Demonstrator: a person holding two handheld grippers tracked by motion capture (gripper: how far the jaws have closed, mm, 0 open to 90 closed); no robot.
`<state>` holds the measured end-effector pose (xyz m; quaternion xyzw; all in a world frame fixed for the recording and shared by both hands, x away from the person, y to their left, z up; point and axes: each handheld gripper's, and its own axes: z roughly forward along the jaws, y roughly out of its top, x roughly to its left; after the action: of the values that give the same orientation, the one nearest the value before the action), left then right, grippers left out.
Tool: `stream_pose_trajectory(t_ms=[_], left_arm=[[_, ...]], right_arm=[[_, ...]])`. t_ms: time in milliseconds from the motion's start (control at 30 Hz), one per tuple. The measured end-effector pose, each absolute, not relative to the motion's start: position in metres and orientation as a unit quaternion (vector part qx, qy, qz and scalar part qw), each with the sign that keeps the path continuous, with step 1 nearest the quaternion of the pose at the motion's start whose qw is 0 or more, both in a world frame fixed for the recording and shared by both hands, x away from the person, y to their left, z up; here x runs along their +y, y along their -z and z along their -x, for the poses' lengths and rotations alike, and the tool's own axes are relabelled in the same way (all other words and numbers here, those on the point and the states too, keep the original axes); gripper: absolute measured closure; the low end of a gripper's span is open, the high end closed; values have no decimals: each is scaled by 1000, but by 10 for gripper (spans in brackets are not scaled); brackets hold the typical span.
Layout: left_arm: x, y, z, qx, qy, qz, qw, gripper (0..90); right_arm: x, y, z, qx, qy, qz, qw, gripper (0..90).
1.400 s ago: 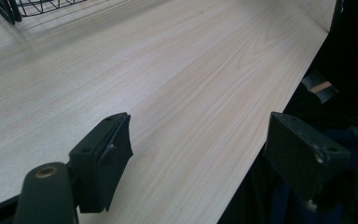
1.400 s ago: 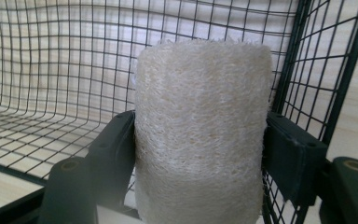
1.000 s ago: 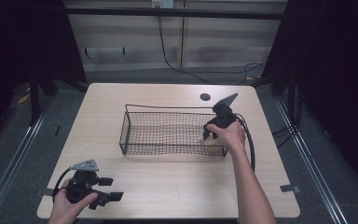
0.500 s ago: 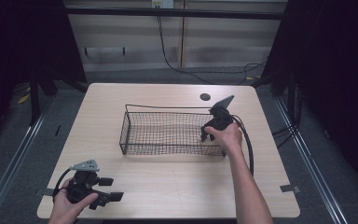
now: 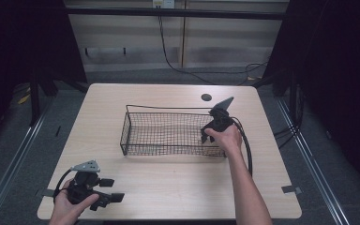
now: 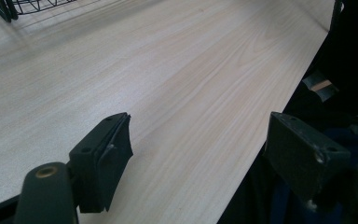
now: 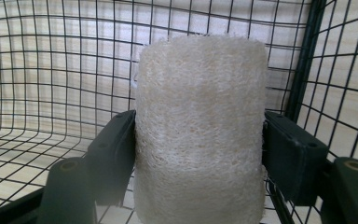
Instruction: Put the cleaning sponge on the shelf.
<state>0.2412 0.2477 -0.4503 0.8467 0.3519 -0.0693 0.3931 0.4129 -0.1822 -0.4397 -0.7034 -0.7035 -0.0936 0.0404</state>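
**Presently: loofah held inside the basket, release pending**

Presently, the largest item on record is the wooden table (image 5: 168, 187), light-grained and bare apart from what follows. On its far-centre portion stands the black wire basket (image 5: 168, 133), long side running left to right, upright and square to the table edge.

My right gripper (image 5: 209, 132) is lowered into the right end of that basket, with my hand wrapped over it and its cable looping back toward the near right. In the right gripper view, its jaws stand moderately apart and press on both sides of a pale, fibrous loofah cylinder (image 7: 200, 135). The loofah stands upright between them, just inside the basket's right wall, with the mesh floor visible below and to the left. I cannot tell whether its base touches the floor.

My left gripper (image 5: 104, 191) rests at the near left corner of the table, well apart from the basket. Its jaws are spread wide with nothing between them; the left gripper view shows bare wood under them.

Judgement: the step in hand is setting the loofah down in the basket. To do it well, I should lower until the base bears on the mesh, keep the cylinder vertical, then spread the jaws evenly so neither pad drags it over. The right wall is close; I should lift straight up to avoid snagging a wire.
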Motion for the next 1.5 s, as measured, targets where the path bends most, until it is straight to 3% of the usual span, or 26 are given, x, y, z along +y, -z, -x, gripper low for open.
stream_pose_trajectory(t_ms=[367, 933, 1500], left_arm=[[248, 450, -241, 354, 68, -845, 395, 223], [248, 449, -241, 354, 64, -845, 396, 223], [248, 450, -241, 352, 66, -846, 396, 223]], right_arm=[[-178, 442, -415, -711, 84, 697, 38, 291], [-181, 437, -413, -710, 85, 698, 45, 200], [-192, 417, -406, -711, 125, 691, 35, 198]])
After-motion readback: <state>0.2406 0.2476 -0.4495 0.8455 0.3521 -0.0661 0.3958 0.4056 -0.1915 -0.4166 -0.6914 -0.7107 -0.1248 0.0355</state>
